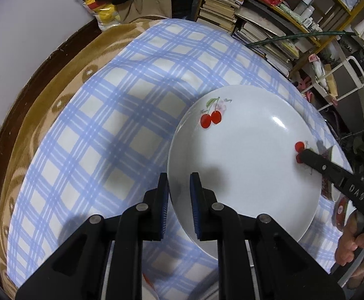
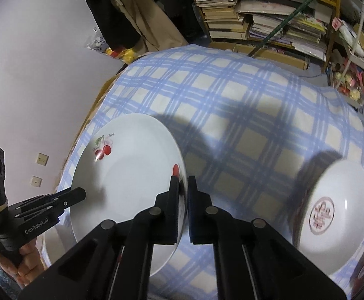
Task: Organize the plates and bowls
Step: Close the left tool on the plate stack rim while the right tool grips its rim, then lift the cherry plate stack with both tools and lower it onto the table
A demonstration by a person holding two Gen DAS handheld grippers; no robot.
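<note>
Two grippers pinch one plate (image 1: 242, 165) by its edges: the left gripper (image 1: 179, 187) on the near rim, the right gripper (image 2: 183, 187) on the far side. Beside the plate, a bowl (image 2: 337, 212) sits on the checked cloth (image 2: 232, 95), which lies bare beyond.

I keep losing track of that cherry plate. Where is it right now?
The cherry plate is held over the checked cloth, with the left gripper and right gripper clamping opposite edges; a patterned bowl sits to its right.
</note>
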